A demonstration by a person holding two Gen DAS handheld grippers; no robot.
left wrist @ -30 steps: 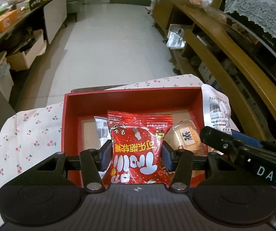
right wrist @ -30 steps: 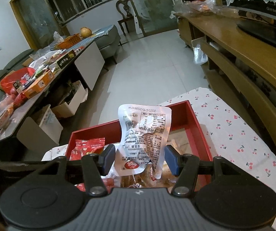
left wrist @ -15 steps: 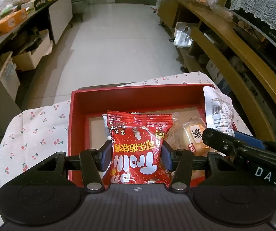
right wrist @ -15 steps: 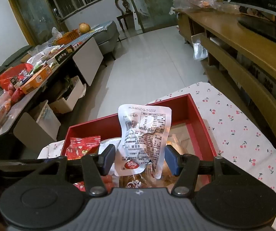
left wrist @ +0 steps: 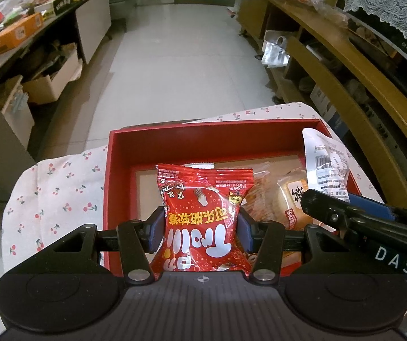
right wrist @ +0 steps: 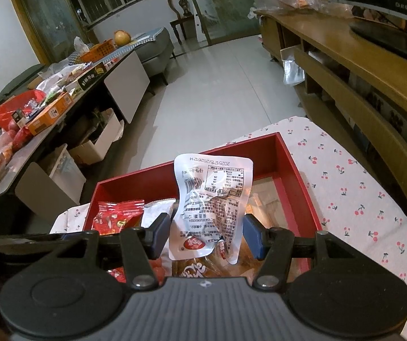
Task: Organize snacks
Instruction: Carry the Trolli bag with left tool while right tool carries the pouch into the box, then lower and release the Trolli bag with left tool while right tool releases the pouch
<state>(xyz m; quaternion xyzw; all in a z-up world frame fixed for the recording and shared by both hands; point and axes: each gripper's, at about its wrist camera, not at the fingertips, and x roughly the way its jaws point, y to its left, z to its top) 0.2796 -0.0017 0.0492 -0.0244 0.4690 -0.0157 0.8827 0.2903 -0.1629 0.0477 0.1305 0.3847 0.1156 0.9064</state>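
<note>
Holding one snack each, both units hang over the red box (left wrist: 175, 142), which sits on the cherry-print cloth (left wrist: 55, 187) of the table.

State of the grippers:
- The left hand-held gripper (left wrist: 200, 227) is clamped on the red candy packet (left wrist: 203, 216); both blue pads press into its sides at mid-height.
- The right hand-held gripper (right wrist: 206, 234) grips the silver-white pouch (right wrist: 212, 204) near its lower part. The left pad meets the pouch edge; contact at the right pad is less clear, but the pouch stands unsupported otherwise, so it is judged held.

Procedure for the step in hand (placing into the box):
1. Lower each packet until its bottom edge is close to the box floor before letting go. A high drop may let it tumble onto the wrapped pastries (left wrist: 283, 201) already lying at the right side.
2. Set the red packet in the bare floor area at the left of the box, where space remains.
3. Keep the two grippers apart; in the left view the right unit already crosses close beside the left one.

Orientation:
- Red packet: long axis runs away from the camera, crimped top edge pointing to the far box wall, print face up.
- Pouch: long axis likewise points forward and upward, date-stamped seal farthest away, printed back panel toward the camera.
</note>
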